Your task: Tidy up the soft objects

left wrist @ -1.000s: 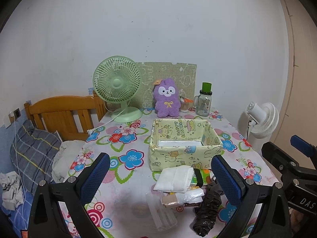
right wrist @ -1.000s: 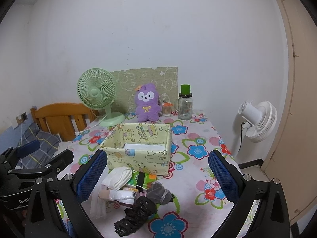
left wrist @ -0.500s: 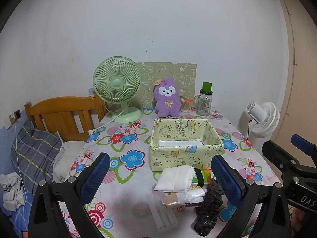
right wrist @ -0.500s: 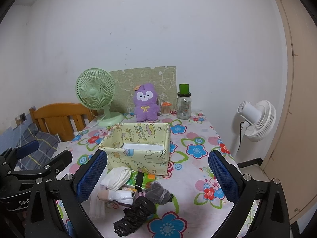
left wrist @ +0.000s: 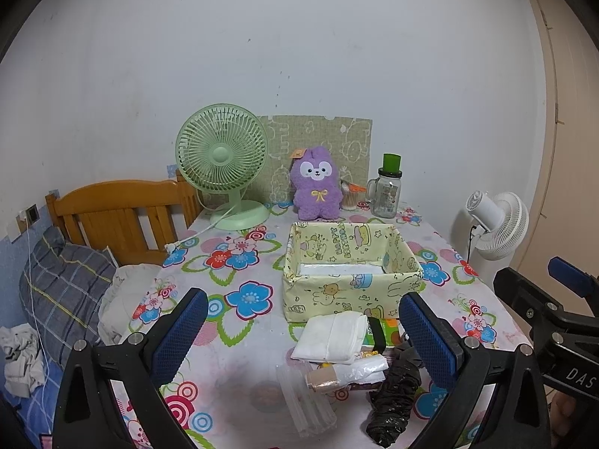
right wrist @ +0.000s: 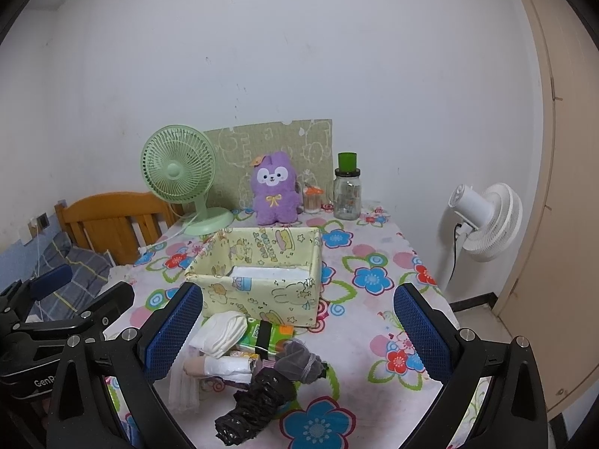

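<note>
Both your left gripper (left wrist: pixel 299 331) and right gripper (right wrist: pixel 297 323) gape wide, empty. The soft pile (right wrist: pixel 239 348) lies just ahead, before the box (right wrist: pixel 262 280); a careless pinch could drag neighbours along.

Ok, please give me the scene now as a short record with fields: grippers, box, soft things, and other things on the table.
left gripper: open, holds nothing
right gripper: open, holds nothing
box: yellow, open top, middle of the table
soft things: white cloth, black bundle, grey cloth, piled in front of the box
back of table: green fan, purple plush toy, glass jar
</note>
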The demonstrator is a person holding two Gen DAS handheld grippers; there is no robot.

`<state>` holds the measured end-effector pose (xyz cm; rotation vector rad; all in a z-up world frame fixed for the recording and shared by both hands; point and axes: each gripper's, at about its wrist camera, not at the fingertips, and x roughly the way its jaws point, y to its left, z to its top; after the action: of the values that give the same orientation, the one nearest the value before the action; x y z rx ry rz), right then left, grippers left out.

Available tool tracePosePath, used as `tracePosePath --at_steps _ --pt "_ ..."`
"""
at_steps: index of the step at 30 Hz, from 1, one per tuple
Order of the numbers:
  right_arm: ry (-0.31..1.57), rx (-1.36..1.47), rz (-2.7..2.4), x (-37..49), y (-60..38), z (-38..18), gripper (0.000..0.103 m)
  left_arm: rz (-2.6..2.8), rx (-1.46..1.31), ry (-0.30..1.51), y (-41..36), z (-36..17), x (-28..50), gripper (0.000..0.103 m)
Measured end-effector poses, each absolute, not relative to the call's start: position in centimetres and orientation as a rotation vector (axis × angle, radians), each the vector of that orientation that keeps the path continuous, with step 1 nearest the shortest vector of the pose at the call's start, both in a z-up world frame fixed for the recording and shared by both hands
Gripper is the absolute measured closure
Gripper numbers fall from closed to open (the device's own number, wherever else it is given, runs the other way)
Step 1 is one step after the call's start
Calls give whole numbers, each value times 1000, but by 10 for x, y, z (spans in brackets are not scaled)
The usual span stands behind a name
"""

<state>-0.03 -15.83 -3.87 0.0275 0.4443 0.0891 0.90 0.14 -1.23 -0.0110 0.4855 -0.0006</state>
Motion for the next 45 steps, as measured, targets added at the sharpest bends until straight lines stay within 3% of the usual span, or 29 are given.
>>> tracePosePath --at_steps 25,45 --pt "476 21 98 16 -156 -53 0 -8 -12 544 3 -28 29 0" --pt "592 35 120 62 -159 -95 6 -31 2 703 -4 -81 77 2"
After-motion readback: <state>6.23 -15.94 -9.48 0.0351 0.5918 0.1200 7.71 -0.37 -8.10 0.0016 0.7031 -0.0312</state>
